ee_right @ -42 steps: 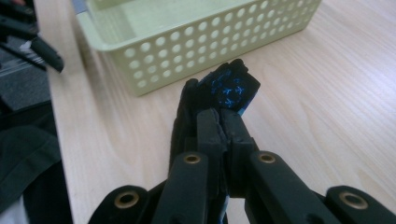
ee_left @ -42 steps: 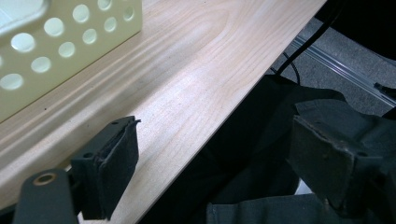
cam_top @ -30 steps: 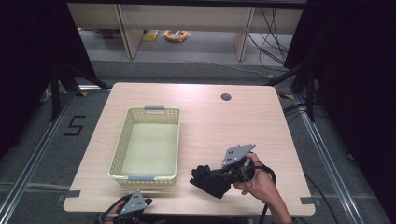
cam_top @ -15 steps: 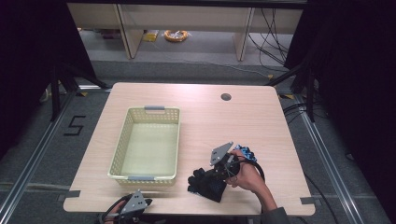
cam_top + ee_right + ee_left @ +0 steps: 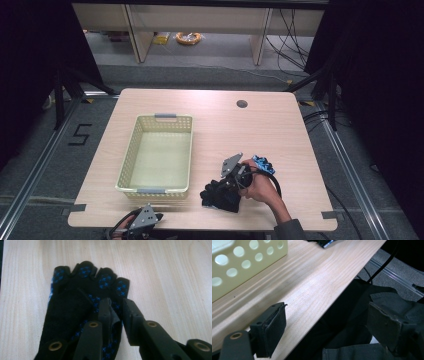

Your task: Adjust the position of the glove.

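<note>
A black glove with blue dots [image 5: 220, 196] lies flat on the table near the front edge, right of the basket. In the right gripper view the glove [image 5: 70, 312] has its fingers pointing away. My right gripper [image 5: 223, 187] sits low over its cuff side. The right gripper [image 5: 117, 305] has just been opening its jaws: they stand a little apart, with a loose fold of the glove beside the left pad. My left gripper [image 5: 157, 217] hangs at the table's near edge. The left gripper [image 5: 329, 320] is open and holds nothing.
A pale yellow perforated basket [image 5: 155, 187] stands empty at the left half of the table; its wall [image 5: 249, 262] is close to the left gripper. Something blue [image 5: 262, 163] lies beside the right hand. A round hole [image 5: 242, 104] is at the table's back.
The right hand came left and down onto the glove, and its jaws parted. The left gripper stayed where it was.
</note>
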### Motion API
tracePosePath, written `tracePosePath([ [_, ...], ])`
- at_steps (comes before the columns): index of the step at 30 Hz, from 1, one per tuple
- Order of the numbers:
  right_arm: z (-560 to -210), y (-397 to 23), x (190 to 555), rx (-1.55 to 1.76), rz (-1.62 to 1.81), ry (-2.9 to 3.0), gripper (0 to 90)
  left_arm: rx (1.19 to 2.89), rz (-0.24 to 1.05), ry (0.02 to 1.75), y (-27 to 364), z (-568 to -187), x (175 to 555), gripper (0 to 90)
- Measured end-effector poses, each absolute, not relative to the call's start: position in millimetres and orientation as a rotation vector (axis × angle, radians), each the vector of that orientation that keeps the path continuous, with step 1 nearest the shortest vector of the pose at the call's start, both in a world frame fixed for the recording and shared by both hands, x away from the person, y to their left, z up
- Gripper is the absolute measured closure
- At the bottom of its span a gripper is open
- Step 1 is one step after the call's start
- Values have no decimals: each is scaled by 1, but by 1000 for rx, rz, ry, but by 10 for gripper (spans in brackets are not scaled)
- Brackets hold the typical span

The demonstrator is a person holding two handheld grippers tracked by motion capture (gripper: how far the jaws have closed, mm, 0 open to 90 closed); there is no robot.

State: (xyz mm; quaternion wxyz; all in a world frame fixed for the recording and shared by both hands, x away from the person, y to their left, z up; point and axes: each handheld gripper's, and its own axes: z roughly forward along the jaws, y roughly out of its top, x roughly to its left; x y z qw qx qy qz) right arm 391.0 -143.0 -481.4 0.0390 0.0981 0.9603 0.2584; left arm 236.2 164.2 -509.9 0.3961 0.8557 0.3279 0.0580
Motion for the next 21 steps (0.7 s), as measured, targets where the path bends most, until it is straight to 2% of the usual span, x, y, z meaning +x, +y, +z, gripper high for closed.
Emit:
tracePosePath([
  [2,-480,-144,392,293,815,2929,697,2127,124,868,162,-511,234,161],
  [6,-471,-152,389,480,887,2852,574,2160,150,853,164,-511,236,161],
  [7,-471,-152,389,480,887,2852,574,2160,150,853,164,-511,236,161],
  [8,-463,-162,388,608,944,2779,539,2164,142,844,164,-510,236,161],
  [17,-451,-204,383,1035,1019,2520,544,2172,150,824,165,-509,236,161],
  [21,-455,-215,382,1069,957,2511,548,2169,150,824,165,-509,236,161],
])
